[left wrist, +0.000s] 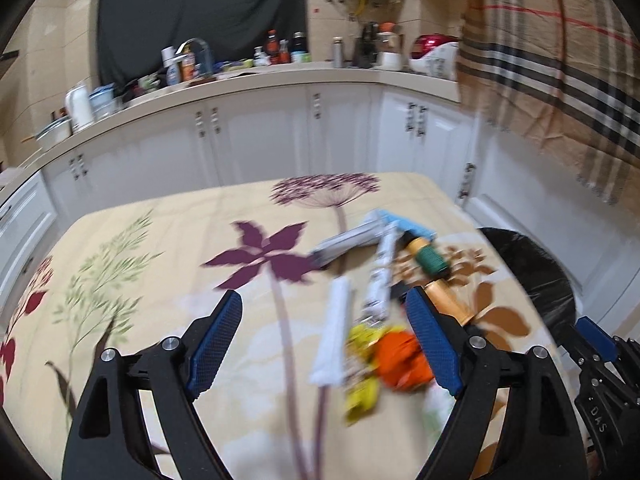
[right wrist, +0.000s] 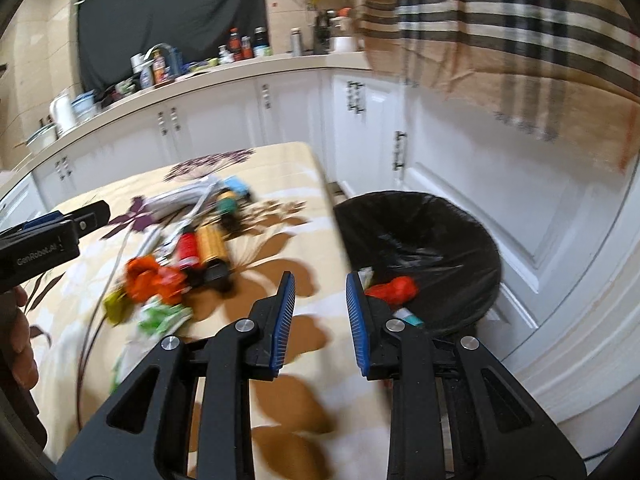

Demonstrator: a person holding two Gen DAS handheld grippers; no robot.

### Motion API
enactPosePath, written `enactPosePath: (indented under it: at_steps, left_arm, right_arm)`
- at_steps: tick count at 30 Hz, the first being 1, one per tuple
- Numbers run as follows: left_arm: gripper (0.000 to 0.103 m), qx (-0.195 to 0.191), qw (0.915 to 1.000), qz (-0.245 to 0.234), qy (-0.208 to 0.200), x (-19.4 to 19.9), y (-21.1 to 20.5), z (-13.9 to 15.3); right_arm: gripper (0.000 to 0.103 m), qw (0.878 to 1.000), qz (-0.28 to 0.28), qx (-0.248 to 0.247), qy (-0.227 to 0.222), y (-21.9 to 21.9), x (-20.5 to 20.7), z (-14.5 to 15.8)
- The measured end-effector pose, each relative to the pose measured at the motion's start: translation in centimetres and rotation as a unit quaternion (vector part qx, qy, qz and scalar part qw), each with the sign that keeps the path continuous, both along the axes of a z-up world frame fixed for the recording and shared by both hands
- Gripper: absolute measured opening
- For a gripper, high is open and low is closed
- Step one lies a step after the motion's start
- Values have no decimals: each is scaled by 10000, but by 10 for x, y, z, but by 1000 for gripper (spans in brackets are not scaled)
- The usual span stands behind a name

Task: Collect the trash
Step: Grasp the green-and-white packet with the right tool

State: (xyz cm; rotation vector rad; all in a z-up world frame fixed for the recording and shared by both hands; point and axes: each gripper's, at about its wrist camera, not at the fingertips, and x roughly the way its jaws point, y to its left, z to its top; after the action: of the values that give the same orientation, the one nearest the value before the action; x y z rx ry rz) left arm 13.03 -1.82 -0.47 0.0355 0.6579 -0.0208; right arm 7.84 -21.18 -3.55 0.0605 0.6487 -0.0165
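A heap of trash lies on the flowered tablecloth [left wrist: 160,260]. It holds a white wrapper [left wrist: 336,332], a yellow wrapper [left wrist: 360,380], an orange wrapper [left wrist: 404,360], a gold tube [left wrist: 444,300], a green-capped bottle [left wrist: 430,258] and a grey packet [left wrist: 344,240]. My left gripper [left wrist: 324,296] hovers wide open over the near wrappers, holding nothing. My right gripper [right wrist: 320,280] is over the table's right edge beside the black-lined bin [right wrist: 400,200]. Its jaws stand a little apart with nothing between them. A red wrapper [right wrist: 394,288] lies in the bin. The orange wrapper [right wrist: 148,276] lies left of the right gripper.
White cupboards [left wrist: 260,140] and a cluttered counter [left wrist: 240,76] with a tap stand behind the table. A plaid cloth [left wrist: 552,60] hangs at the upper right above the bin [left wrist: 520,240]. A hand [right wrist: 16,340] holding the left gripper [right wrist: 80,216] shows at the left edge.
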Motion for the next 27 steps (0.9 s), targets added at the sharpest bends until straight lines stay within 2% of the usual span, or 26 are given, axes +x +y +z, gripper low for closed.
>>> enactPosePath:
  at_steps: [4,6,14,23,27]
  left_arm:
    - [81,27,9997,243,16,-12,26,-5]
    - [81,59,9993,378,19,-17,39,-8]
    - [81,59,9975,706,21,-31,77,-16]
    - [81,61,9962,871,42,-36,99,-21]
    - [81,13,9963,852,91,-36,101,-24]
  right_arm:
    - [30,9995,308,-1,38,28,-5,-1]
    - [45,9990,443,5,15,42,-7,-1]
    - [48,9956,911,-152,126,89,-11,-7]
    - [47,9935,968,-304,513,110,-6,-22]
    - [36,9926,992,-299,629,110,-5,-25]
